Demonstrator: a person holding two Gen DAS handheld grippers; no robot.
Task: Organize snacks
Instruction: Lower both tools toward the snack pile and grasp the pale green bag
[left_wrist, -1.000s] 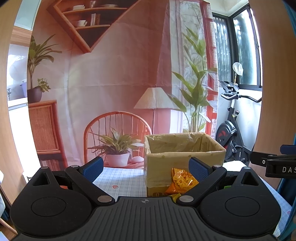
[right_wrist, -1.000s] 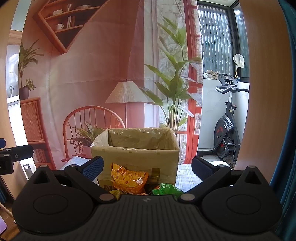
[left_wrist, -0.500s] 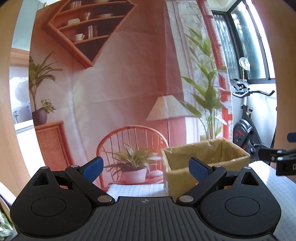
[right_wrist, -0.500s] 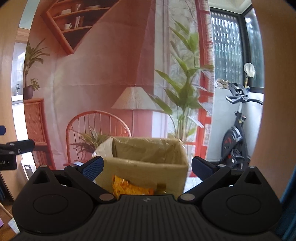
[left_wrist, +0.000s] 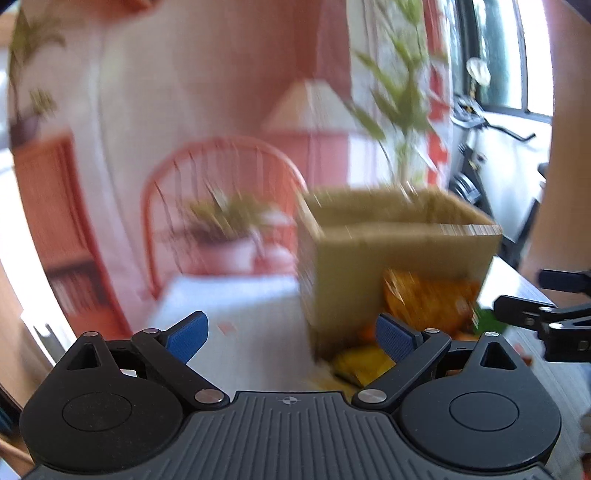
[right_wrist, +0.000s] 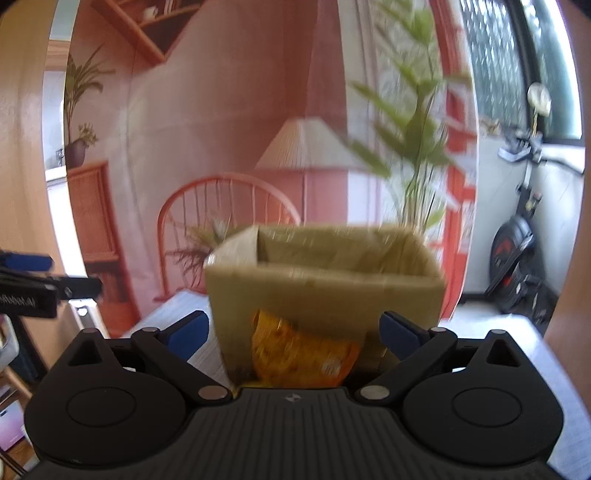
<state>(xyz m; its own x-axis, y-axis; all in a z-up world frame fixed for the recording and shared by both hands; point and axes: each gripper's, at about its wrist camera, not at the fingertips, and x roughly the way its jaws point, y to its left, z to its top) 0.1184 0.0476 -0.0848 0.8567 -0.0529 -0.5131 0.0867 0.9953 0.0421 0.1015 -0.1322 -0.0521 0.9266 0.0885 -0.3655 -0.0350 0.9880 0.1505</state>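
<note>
The left claw (left_wrist: 291, 338) is held spread wide with nothing between its blue pads (left_wrist: 186, 334), a posture that suits an approach rather than a carry. The right claw (right_wrist: 293, 332) is likewise empty, though its jaws are closing a little from their widest, and the orange snack bag (right_wrist: 303, 354) is framed between its fingers without being touched; it is judged to be the piece lined up for the first pick. That orange bag is leaned against the front wall of the cardboard box (right_wrist: 325, 291), outside it, on the counter (left_wrist: 243, 325) with its pale checked cloth. In the left view a yellow packet (left_wrist: 360, 363) is seen lying flat just in front of the box, and a green packet (left_wrist: 487, 319) is glimpsed beside the orange bag, near the right claw's tip. The box is set open-topped and apparently lined with a brownish bag, so it is taken to be the container into which the snacks are meant to be sorted; what lies inside cannot be told. Beyond the box, a printed backdrop (right_wrist: 240, 110) of a chair, lamp and plants is hung, and an exercise bike (right_wrist: 517, 258) is parked at the far right by the window.
</note>
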